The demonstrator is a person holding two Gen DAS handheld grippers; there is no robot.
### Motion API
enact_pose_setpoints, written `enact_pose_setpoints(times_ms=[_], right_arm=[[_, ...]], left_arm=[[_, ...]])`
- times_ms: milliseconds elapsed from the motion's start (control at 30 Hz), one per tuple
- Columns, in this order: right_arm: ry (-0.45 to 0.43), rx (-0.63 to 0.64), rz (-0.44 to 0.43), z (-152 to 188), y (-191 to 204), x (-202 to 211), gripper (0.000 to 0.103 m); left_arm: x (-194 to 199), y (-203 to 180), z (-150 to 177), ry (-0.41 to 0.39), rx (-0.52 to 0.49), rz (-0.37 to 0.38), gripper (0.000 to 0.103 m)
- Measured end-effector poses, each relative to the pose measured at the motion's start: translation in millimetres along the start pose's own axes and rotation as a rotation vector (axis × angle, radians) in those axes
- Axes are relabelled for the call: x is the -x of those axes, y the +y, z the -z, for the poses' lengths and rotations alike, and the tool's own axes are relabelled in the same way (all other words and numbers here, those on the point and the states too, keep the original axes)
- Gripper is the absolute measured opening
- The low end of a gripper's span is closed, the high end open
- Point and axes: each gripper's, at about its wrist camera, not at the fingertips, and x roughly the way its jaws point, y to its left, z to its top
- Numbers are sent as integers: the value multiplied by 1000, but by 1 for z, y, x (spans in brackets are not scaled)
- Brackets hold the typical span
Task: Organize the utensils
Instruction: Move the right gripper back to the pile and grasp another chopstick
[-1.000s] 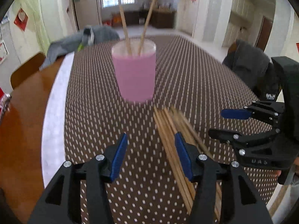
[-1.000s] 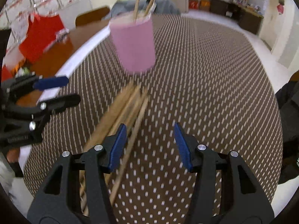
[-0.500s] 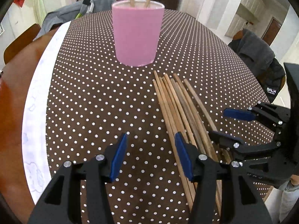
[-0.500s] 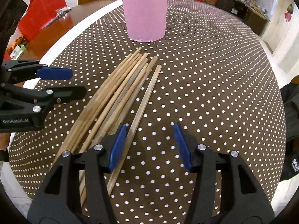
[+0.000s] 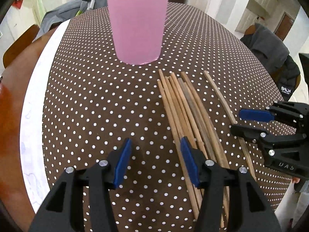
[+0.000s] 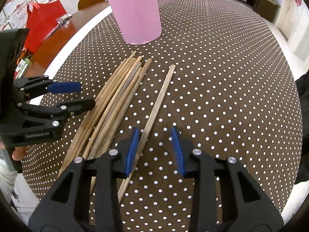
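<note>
A bundle of wooden chopsticks (image 5: pixel 185 104) (image 6: pixel 115 96) is laid on the tabletop (image 5: pixel 96 96) (image 6: pixel 222 77), which is covered by a brown cloth with white dots. The sticks are packed side by side and partly overlapped, their far ends pointed toward a pink cup (image 5: pixel 137 26) (image 6: pixel 136 12) that is stood upright a little beyond them. Two more sticks are seen standing in the cup. One single chopstick (image 6: pixel 154 114) (image 5: pixel 222 100) is set apart from the bundle, on the side of the right tongs.

The right tongs (image 6: pixel 155 148) are being closed; the near part of the single chopstick is seen just beside the inner face of the left blue pad (image 6: pixel 132 150), while the other pad is kept clear of it, so nothing is gripped. The left tongs (image 5: pixel 154 162) are held wide apart above the cloth, with only dotted cloth between the pads; the right-hand pad (image 5: pixel 188 161) is placed over the edge of the bundle, and whether it is touched cannot be told.

A red bag (image 6: pixel 41 22) is seen at the tabletop's far left edge.
</note>
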Motion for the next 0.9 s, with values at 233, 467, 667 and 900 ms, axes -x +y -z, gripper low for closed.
enact_pose_setpoints(times_ms=[233, 467, 667, 900], right_arm=[[18, -1, 14, -11, -6, 1, 35], [48, 15, 24, -23, -2, -3, 35], [61, 2, 21, -31, -2, -6, 23], [63, -35, -25, -38, -11, -9, 11]], left_arm=[[-2, 0, -6, 40, -5, -11, 53], [-7, 5, -15, 80, -13, -14, 53], [-15, -6, -26, 86, -35, -64, 53], [-15, -4, -30, 57, 0, -53, 9]])
